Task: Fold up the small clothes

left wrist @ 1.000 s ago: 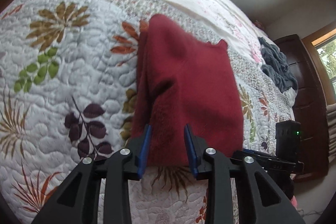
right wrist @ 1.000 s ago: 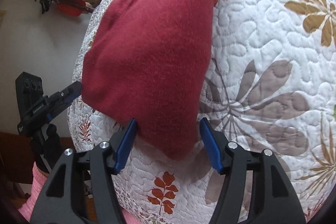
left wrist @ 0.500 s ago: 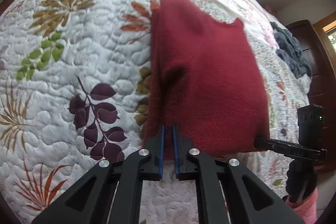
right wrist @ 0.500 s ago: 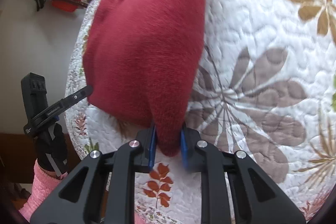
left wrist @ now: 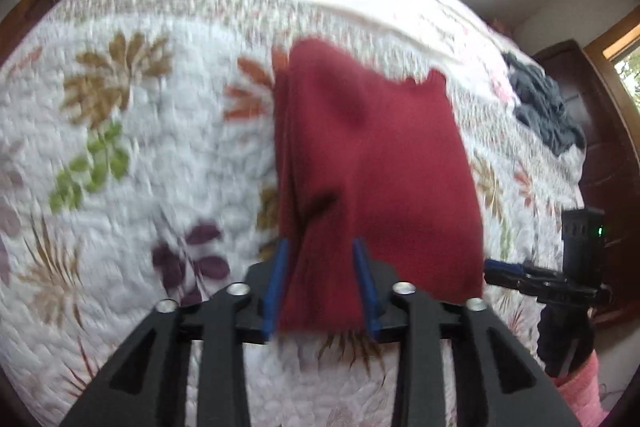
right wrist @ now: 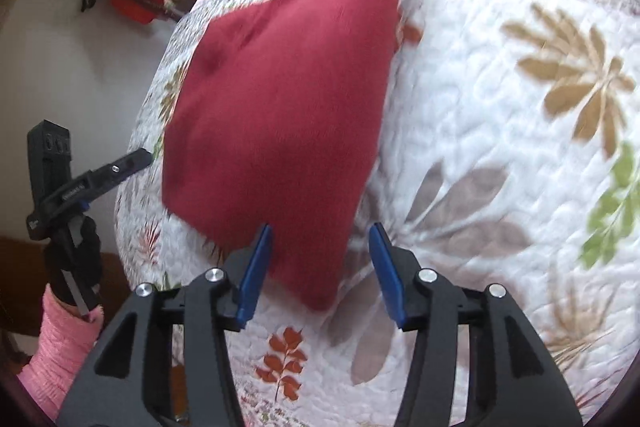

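Red knit lies folded near the quilt's front edge, soft, light, floppy, best pinched at its near corners, which sit between the spread jaws of left gripper and right gripper, neither clamped.

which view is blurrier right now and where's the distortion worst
Left wrist: motion blur smears the quilt and red garment; the left gripper looks sharper. Right wrist: garment knit crisp, quilt's right edge slightly smeared. Both: fisheye bends the bed, worst at the rim.
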Motion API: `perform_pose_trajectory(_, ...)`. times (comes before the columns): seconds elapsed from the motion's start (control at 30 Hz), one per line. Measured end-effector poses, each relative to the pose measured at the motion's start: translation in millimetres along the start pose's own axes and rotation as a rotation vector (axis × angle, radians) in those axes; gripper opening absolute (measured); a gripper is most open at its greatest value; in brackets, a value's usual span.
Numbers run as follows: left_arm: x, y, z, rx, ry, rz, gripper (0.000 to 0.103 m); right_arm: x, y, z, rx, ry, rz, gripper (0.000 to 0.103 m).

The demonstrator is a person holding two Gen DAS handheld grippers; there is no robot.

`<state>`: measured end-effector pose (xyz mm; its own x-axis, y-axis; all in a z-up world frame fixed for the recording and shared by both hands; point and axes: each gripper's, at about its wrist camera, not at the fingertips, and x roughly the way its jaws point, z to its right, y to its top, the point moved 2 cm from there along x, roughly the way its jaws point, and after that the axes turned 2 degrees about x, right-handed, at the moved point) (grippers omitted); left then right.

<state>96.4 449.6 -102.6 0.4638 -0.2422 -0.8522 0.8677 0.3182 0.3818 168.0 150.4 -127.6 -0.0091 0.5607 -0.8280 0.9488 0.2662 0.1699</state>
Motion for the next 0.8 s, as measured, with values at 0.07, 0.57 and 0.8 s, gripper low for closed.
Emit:
perform_pose_trajectory(0.07, 11.4, 23.5, 1.6, 0.001, 0.013, -0.006, 0.037, -2.3, 12.5, 0.3, 0.0, -0.029, 0.017, 0.05)
perform_pose_trajectory(0.57, 75.0, 77.3, -20.1, -0.043, 0.076, -0.068, 0.01, 23.4, 31.1, -5.5, -0.031, -0.049, 0.024, 0.051)
perform_pose_trajectory(0.8, 76.8, 73.2, -23.7, -0.062, 0.033, -0.069, 0.011, 29.6, 30.1, -2.2, -0.016, -0.047, 0.012, 0.054)
